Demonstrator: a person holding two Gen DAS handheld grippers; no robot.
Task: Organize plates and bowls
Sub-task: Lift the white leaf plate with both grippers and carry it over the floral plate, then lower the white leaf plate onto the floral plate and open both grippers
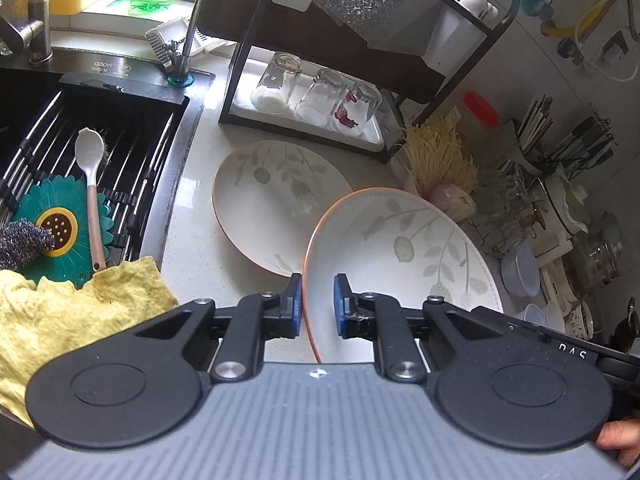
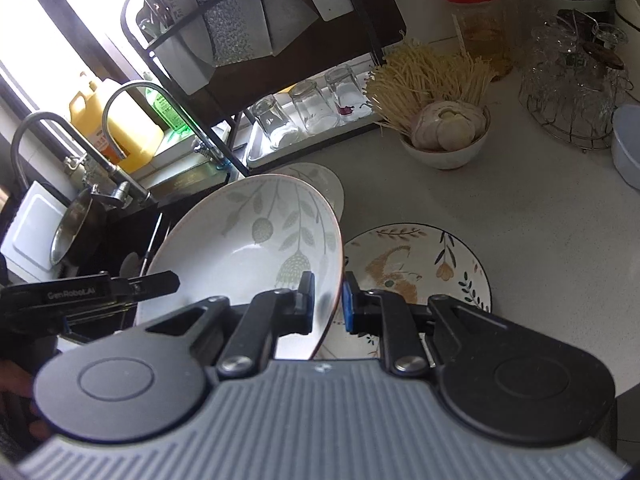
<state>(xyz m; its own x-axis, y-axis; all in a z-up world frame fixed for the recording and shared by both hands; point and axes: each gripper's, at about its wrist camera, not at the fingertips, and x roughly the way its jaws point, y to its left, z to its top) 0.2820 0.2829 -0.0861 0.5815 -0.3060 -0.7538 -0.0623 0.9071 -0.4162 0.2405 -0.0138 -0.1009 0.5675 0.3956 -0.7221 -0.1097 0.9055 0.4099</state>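
Observation:
A white leaf-pattern plate with an orange rim [image 1: 404, 264] is held tilted above the counter. My left gripper [image 1: 317, 304] straddles its near left rim; the jaws stand close around the edge. In the right wrist view the same plate [image 2: 248, 240] is held at its right rim by my right gripper [image 2: 329, 298], jaws closed on the edge. The left gripper [image 2: 120, 286] shows at the plate's left side. A second leaf-pattern plate [image 1: 272, 196] lies flat on the counter behind; it shows too in the right wrist view [image 2: 324, 184]. A flower-pattern plate [image 2: 436, 268] lies to the right.
A sink [image 1: 100, 152] with a rack, spoon and green mat is on the left, a yellow cloth [image 1: 80, 312] at its edge. A black rack [image 1: 320, 112] holds upturned glasses. A bowl of mushrooms [image 2: 448, 136], a jar [image 2: 480, 24] and a glass holder [image 2: 572, 92] stand behind.

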